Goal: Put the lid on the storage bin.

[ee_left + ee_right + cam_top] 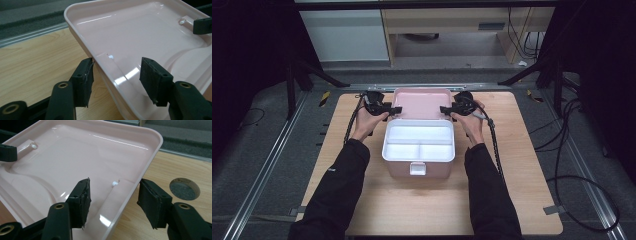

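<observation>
The left tongs (116, 80) straddle the side rim of a pale pink lid (140, 35) — one black jaw outside over the wooden table (32, 67), the other inside above the glossy inner face. Neither pad visibly presses the rim. At the far right edge — the other tongs' jaw tip (202, 25) by a small white peg (181, 22).

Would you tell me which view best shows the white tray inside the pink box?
The high view: it looks straight down on the white tray, so all three compartments are visible inside the pink box. The left and right gripper views show the open lid instead, with their jaws straddling its side rims.
</observation>
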A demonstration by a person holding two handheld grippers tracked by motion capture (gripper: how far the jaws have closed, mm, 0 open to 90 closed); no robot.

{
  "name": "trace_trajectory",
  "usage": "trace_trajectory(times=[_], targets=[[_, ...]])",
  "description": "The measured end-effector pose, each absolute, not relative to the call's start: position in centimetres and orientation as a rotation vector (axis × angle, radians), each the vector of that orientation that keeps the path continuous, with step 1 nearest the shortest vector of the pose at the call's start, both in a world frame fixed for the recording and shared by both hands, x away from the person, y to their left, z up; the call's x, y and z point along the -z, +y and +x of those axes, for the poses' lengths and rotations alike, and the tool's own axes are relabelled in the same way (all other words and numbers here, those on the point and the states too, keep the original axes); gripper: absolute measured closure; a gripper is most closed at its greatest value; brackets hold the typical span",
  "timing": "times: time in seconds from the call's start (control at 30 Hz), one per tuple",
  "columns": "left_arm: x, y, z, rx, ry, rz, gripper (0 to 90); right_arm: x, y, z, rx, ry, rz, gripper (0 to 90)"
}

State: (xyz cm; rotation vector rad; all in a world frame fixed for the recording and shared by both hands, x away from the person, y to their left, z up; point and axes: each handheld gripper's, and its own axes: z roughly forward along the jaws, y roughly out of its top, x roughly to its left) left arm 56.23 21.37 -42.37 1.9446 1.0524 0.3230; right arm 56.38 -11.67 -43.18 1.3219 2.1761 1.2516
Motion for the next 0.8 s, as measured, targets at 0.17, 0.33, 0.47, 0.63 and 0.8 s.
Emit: trace_trajectory(times=[0.17,0.33,0.47,0.63,0.8], targets=[[41.1,21.6,55.6,-0.354,1.029,1.937,47.1,42.0,-11.7,56.0,-1.282,2.146,1.293,44.8],[39.8,22.2,54.7,-0.368,1.007,1.922,50.1,40.5,-11.4,55.4,-1.269,2.141,1.248,44.8],[38.8,22.4,54.0,-0.387,0.985,1.924,51.0,39.2,-11.1,54.9,-1.266,2.132,1.216,44.9],[37.5,22.3,53.3,-0.417,0.963,1.944,51.4,38.1,-11.3,54.2,-1.288,2.113,1.203,46.0],[36.3,22.2,52.7,-0.440,0.945,1.943,52.3,37.1,-11.4,53.3,-1.295,2.100,1.177,47.3]])
